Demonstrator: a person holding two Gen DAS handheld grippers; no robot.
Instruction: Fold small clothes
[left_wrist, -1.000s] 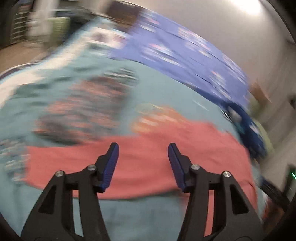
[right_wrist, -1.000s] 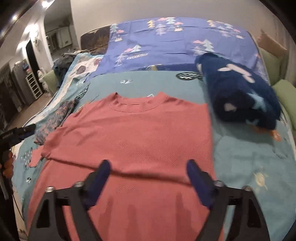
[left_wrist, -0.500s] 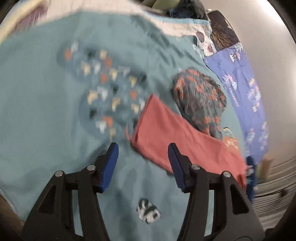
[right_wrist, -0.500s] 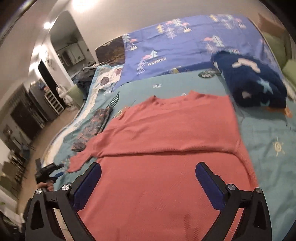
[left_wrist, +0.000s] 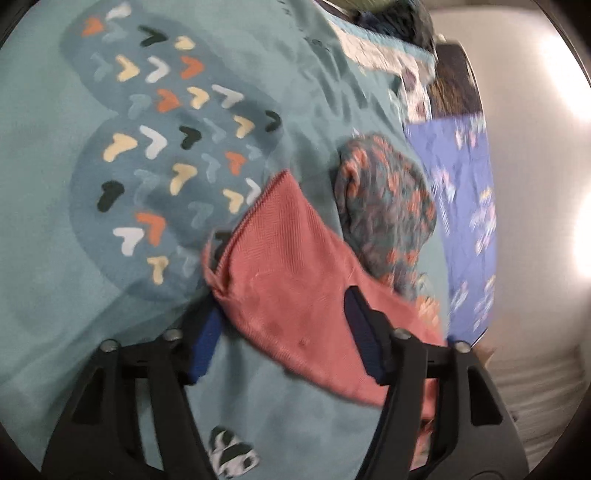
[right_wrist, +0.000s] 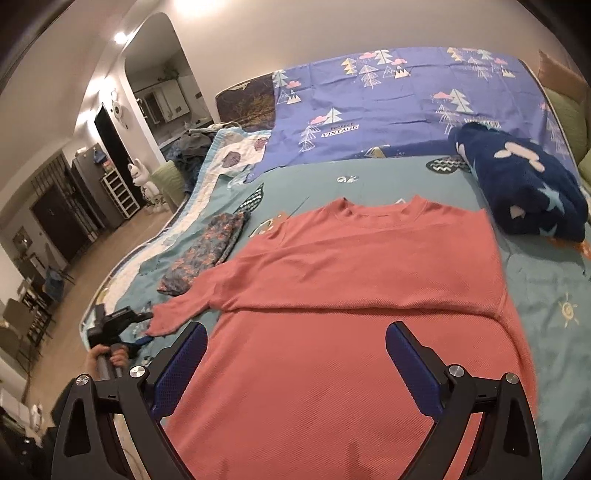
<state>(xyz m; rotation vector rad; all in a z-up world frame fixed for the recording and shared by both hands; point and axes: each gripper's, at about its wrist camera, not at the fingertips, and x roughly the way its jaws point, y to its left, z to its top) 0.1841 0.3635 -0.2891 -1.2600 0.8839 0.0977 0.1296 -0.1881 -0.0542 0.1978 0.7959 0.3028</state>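
On teal bedsheet (right_wrist: 546, 291), ribbed coral sweater's sleeve (left_wrist: 291, 280) sits between spread left gripper (left_wrist: 280, 325), prob. unpinched.

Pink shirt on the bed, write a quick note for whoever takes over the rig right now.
Left gripper: open, at the cuff of the shirt's left sleeve, nothing clamped.
Right gripper: open, hovering over the lower body of the pink shirt, holding nothing.
The shirt lies front-up on the teal bedspread; one sleeve already lies across the body.
Left: grip the left cuff, fold that sleeve in, then fold the body.
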